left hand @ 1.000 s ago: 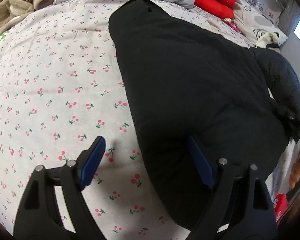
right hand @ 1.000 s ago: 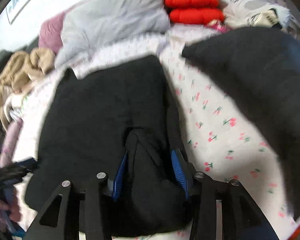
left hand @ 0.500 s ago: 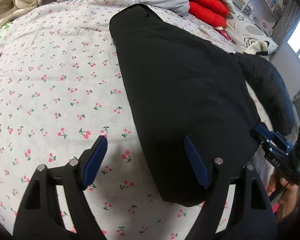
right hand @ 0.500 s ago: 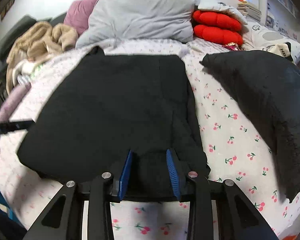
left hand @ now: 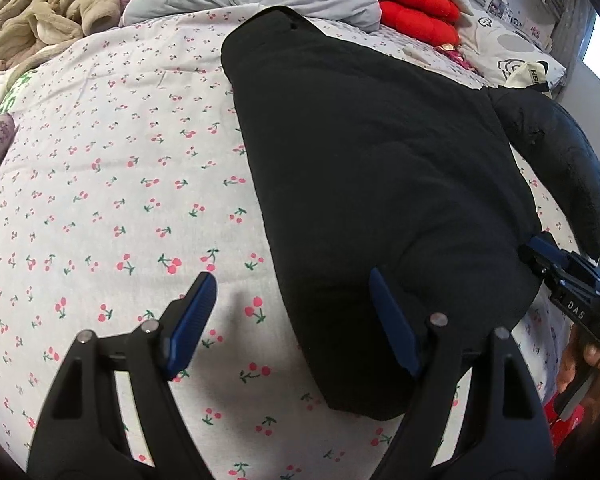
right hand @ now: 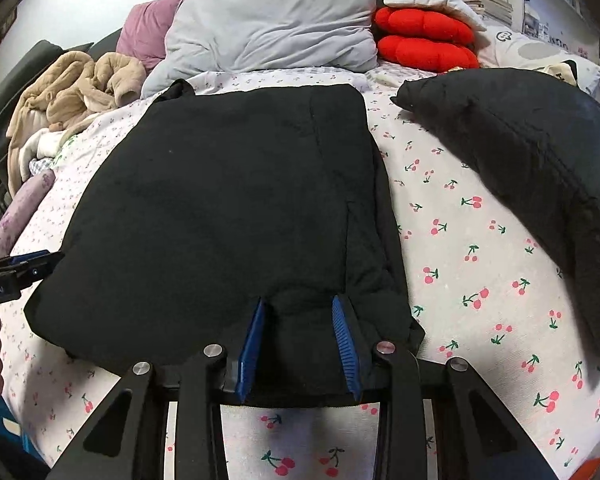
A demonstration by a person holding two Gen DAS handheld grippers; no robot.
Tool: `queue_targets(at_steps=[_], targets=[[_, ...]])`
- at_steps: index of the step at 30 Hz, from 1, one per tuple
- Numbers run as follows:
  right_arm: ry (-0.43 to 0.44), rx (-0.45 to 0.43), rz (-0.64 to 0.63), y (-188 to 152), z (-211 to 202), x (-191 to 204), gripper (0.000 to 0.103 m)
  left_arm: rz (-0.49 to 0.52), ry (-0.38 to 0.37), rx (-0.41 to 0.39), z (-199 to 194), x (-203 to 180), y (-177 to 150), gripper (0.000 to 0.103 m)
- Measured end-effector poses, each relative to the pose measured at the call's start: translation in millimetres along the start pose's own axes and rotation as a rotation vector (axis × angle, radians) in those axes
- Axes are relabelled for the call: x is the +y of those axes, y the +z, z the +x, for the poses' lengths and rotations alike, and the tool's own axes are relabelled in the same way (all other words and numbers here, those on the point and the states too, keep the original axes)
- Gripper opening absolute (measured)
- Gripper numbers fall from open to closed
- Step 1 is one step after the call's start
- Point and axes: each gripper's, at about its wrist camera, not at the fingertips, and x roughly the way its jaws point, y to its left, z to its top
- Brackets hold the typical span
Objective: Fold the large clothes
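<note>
**Right gripper pinched the hem of the black garment; left gripper stood spread beside it**

The right gripper [right hand: 300, 336] had just been closing, and its 2 blue pads [right hand: 253, 340] pressed from either side on a bunched fold at the near edge of the black garment [right hand: 228, 208]. The cloth filled the gap between them. In the left wrist view the same gripper showed at the right edge, its tips at the garment's near right corner, held by a hand [left hand: 580, 364].

The left gripper [left hand: 292, 316] had its jaws spread wide. Nothing lay pinched between them. Its left pad [left hand: 192, 320] hung over the bare sheet, and its right pad [left hand: 392, 320] stood over the garment's near left edge; whether that pad touched the cloth could not be told.

The black garment lay flat and folded to a rough rectangle in the middle of the bed, running from the near edge toward the pillows. It rested on a white bedsheet [left hand: 100, 200] printed with small red cherries. To its right, apart from it, lay a second dark padded piece [right hand: 532, 152].

At the head of the bed were a grey pillow [right hand: 272, 32], with a mauve one behind it, and 2 red cushions [right hand: 424, 40] stacked beside it. A beige fleece heap [right hand: 80, 84] sat at the far left corner.
</note>
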Motion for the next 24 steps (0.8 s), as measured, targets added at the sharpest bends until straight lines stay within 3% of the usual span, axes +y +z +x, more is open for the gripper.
queue_targets(at_steps=[3,7,10,16,21,24], targets=[[0.005,-0.004,0.008,-1.4,0.8,-1.6,0.034,-0.014,-0.017,0.005,-5.7,1.5,-2.1,0.08],[0.022,0.008,0.01,-0.8,1.8,-4.9,0.034,-0.053,-0.116,0.038,-15.9,10.6,-1.1,0.078],[0.039,0.018,0.01,0.5,1.2,-6.5,0.034,-0.075,-0.142,0.047,-14.5,13.5,-6.3,0.078],[0.055,0.024,0.008,0.0,0.7,-7.4,0.034,-0.045,-0.151,0.039,-20.2,9.6,-18.3,0.079],[0.029,0.018,-0.002,-1.5,0.8,-2.7,0.034,0.045,-0.075,0.044,-4.6,-5.0,-23.7,0.08],[0.029,0.02,0.0,-1.3,1.1,-3.6,0.034,0.04,-0.079,0.063,-5.2,-5.2,-17.3,0.079]])
